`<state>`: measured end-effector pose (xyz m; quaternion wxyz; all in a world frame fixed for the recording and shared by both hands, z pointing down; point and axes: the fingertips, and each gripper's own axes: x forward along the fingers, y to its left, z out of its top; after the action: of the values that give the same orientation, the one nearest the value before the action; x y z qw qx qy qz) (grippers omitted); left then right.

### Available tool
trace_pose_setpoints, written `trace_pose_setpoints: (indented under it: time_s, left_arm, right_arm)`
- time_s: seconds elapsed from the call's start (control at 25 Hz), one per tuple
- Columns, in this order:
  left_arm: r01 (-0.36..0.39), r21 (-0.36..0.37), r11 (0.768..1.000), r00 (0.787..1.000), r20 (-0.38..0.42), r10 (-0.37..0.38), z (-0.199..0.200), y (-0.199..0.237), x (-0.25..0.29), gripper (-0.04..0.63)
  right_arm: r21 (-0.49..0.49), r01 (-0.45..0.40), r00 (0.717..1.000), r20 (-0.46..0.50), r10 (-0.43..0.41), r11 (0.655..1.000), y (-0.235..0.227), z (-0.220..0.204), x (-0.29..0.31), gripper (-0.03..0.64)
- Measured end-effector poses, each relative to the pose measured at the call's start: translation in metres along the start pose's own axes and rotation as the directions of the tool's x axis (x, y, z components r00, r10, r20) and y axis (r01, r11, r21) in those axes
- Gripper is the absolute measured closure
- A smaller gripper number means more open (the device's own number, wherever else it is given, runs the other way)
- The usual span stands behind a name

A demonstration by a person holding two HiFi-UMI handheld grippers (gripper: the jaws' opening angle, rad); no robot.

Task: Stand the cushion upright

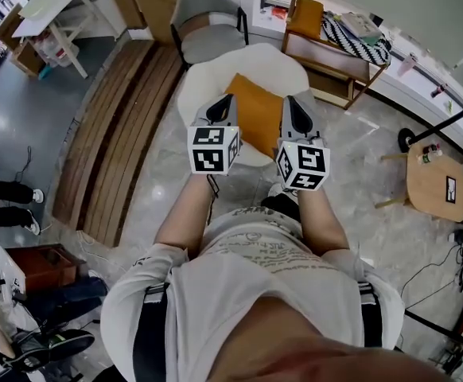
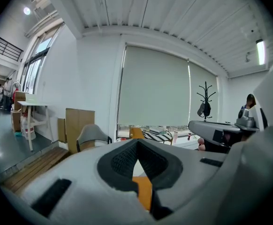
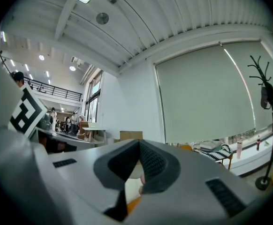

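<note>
An orange cushion (image 1: 257, 111) lies flat on the seat of a cream round chair (image 1: 204, 82) in front of me. In the head view my left gripper (image 1: 228, 99) hovers over the cushion's left edge and my right gripper (image 1: 293, 102) over its right edge. They are side by side and pointing forward. Both are shut with nothing between the jaws. A patch of the orange cushion (image 2: 143, 192) shows below the left gripper (image 2: 137, 146) in the left gripper view. Only an orange sliver of the cushion (image 3: 132, 204) shows under the right gripper (image 3: 139, 146) in the right gripper view.
A grey chair (image 1: 208, 21) stands behind the cream chair. A wooden armchair (image 1: 331, 54) with a striped cloth stands at the back right. Long wooden planks (image 1: 120, 134) lie to the left. At the right is a round wooden side table (image 1: 437, 183).
</note>
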<state>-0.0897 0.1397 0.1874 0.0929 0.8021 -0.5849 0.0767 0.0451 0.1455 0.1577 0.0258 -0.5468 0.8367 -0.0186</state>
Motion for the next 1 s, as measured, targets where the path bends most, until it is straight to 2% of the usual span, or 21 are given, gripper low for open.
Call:
trace_pose_setpoints:
  time_s: [0.36,0.6,1.0]
  left_arm:
    - [-0.026,0.008,1.0,1.0,0.0,0.026,0.004,0.019,0.03,0.574]
    - [-0.069,0.015,0.998,0.998,0.0,0.069,0.019,0.044,0.063,0.575]
    - [-0.16,-0.014,0.987,0.987,-0.021,0.16,0.036,0.074,0.124,0.574]
  right_arm:
    - [0.014,-0.033,0.999,-0.007,0.033,0.999,-0.008,-0.007,0.046,0.591]
    - [0.008,-0.077,0.997,-0.008,0.077,0.997,-0.013,-0.007,0.095,0.591]
    - [0.03,-0.136,0.99,-0.02,0.136,0.99,-0.05,0.001,0.176,0.591]
